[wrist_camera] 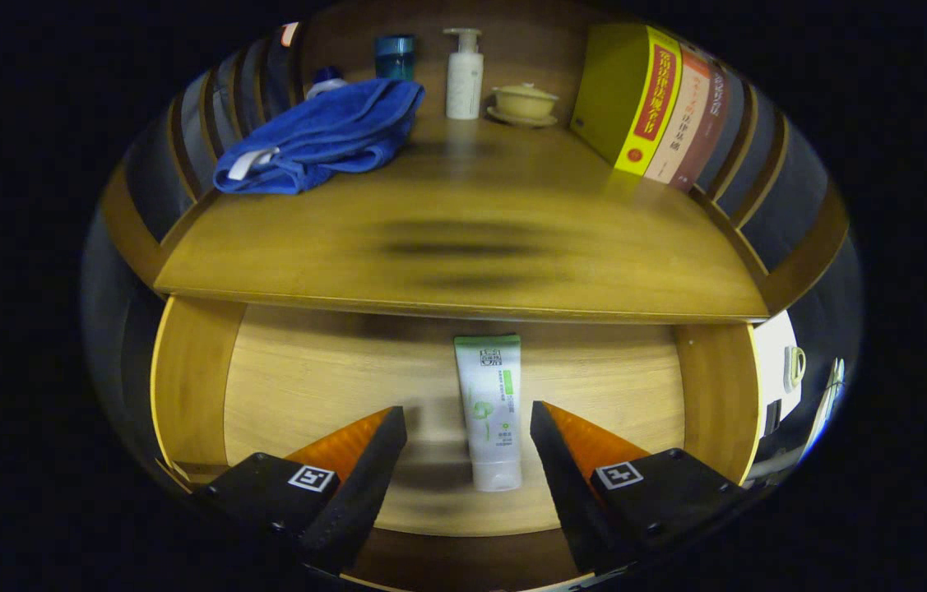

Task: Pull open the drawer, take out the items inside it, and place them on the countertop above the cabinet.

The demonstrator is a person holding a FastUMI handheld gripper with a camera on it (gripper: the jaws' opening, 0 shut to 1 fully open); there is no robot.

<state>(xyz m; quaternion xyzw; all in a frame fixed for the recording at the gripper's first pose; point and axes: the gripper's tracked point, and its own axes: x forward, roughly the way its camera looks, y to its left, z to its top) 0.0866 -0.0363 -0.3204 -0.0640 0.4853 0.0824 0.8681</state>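
The wooden drawer [282, 386] stands pulled open under the countertop [463, 238]. A white tube with green print [490, 411] lies lengthwise on the drawer floor, cap end toward me. My gripper [467, 419] hangs above the drawer, open, its two fingers apart on either side of the tube's lower half without touching it. The tube's far end reaches close to the countertop's front edge.
On the countertop lie a blue towel [323, 136] at the back left, a teal jar [395, 56], a white pump bottle [464, 76], a lidded yellow bowl [523, 102] and upright books [648, 103] at the back right. The drawer's side walls [714, 395] flank the fingers.
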